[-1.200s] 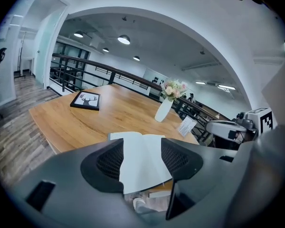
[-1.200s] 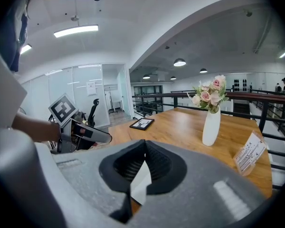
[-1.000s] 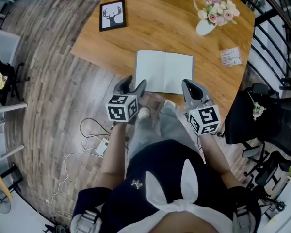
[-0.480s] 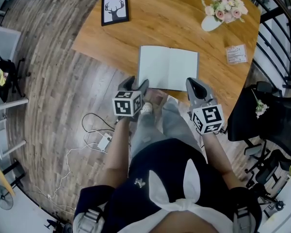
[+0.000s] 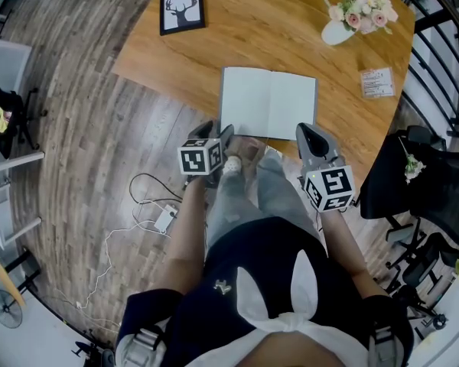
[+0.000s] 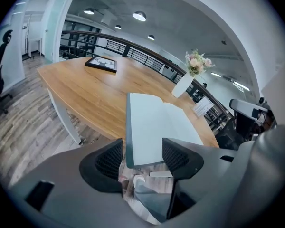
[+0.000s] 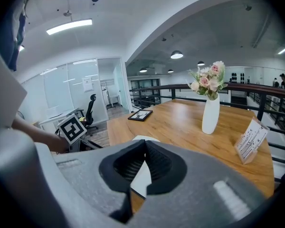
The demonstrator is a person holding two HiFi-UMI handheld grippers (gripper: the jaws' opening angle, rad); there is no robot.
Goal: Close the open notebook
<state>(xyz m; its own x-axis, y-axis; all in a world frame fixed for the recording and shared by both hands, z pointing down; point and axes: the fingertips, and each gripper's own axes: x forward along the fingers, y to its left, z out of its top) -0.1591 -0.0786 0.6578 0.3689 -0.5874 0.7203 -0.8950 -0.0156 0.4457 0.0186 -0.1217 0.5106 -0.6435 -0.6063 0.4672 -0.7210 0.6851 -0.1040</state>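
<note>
The open notebook (image 5: 268, 104) lies flat with white pages up, at the near edge of the wooden table (image 5: 275, 29). My left gripper (image 5: 217, 138) hovers at its near left corner, open. In the left gripper view the notebook (image 6: 154, 122) reaches toward the gap between the spread jaws of that gripper (image 6: 143, 155), and its near corner shows in the gap. My right gripper (image 5: 309, 136) is at the near right corner, shut on nothing. In the right gripper view the closed jaws of that gripper (image 7: 144, 148) cover most of the notebook (image 7: 141, 179).
A framed deer picture (image 5: 182, 8) lies at the table's far left. A white vase of flowers (image 5: 356, 10) and a small printed card (image 5: 377, 82) stand at the far right. A black chair (image 5: 417, 186) is to the right. Cables (image 5: 149, 209) lie on the floor at left.
The left gripper has edged a little right, closer to the notebook's near left corner. The right gripper has hardly moved. The notebook stays open.
</note>
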